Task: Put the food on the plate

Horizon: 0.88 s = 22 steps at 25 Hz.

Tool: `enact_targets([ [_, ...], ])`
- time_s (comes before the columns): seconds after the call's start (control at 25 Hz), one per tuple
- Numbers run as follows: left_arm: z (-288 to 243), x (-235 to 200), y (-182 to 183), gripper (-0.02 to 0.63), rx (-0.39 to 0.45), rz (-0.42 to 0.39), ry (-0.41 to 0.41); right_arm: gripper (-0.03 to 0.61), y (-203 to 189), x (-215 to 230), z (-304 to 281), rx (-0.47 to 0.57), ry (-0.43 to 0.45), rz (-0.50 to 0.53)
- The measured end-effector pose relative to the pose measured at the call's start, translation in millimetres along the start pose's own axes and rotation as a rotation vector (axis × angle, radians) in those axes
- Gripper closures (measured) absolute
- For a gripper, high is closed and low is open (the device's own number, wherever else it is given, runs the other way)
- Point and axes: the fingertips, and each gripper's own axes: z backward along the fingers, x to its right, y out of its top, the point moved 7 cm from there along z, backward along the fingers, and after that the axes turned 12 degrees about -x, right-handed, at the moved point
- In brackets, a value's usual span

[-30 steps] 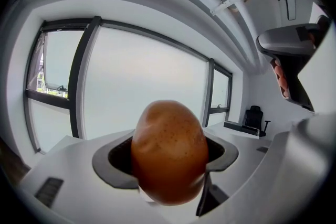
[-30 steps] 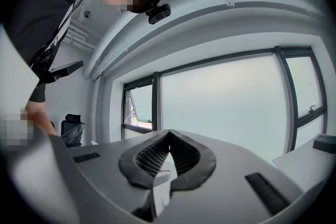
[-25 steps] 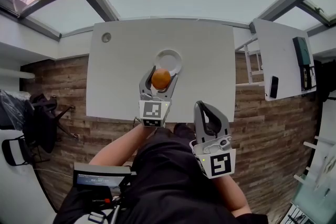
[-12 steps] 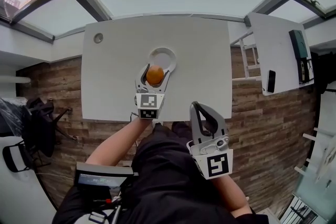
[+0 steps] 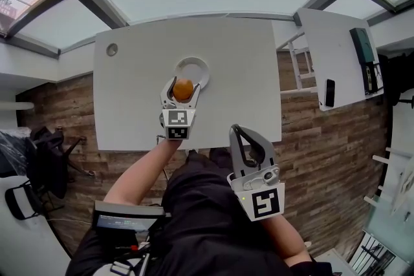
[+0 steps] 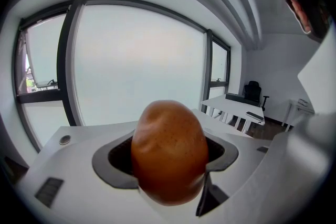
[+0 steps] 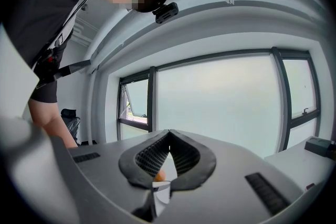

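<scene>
Entry: transfer step, food not yet set down.

- Left gripper (image 5: pixel 182 83): jaws clamped on the food (image 6: pixel 169 152), an orange-brown, speckled, egg-shaped piece. It bulges out past both pads, so I judge the grip sits at mid-body to stop it rolling out.
- Position: in the head view the food hangs over the near edge of the white plate (image 5: pixel 193 60), which sits mid-table (image 5: pixel 246 74). The left gripper view looks out level toward the windows and shows no plate, so I cannot tell the height above it.
- Right gripper (image 7: pixel 168 136): jaws drawn together with nothing between them. It is parked off the table's near edge, to the right, close to the body. I read that as keeping it clear of the left arm's path, since one claw is enough for this load.
- Next, as I judge it: a little farther to centre over the plate, then lower before opening. A rounded piece released high or at the rim could roll off onto the table.
</scene>
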Motion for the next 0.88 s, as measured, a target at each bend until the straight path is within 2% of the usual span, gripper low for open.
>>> enact_targets([
  [0.12,-6.8,-1.3,-2.6,0.298,-0.019,0.000,-0.012,0.572,1.2,3.2,-0.4,0.007,-0.016,-0.005],
  [0.28,-17.7,-0.1,-12.7,0.298,-0.060,-0.080,-0.023,0.571,1.3,2.4,-2.7,0.006,-0.022,-0.005],
  [0.36,-24.5,-1.9,-15.6,0.298,-0.071,-0.091,-0.028,0.571,1.1,0.7,-3.6,0.004,-0.024,0.006],
  [0.52,-33.9,-8.1,-15.4,0.298,-0.077,-0.059,-0.029,0.572,-3.0,-0.2,-1.9,-0.009,-0.028,0.009],
  [0.88,-51.5,-3.1,-20.8,0.298,-0.162,-0.008,-0.088,0.572,-5.2,10.0,13.4,-0.026,-0.089,0.003],
])
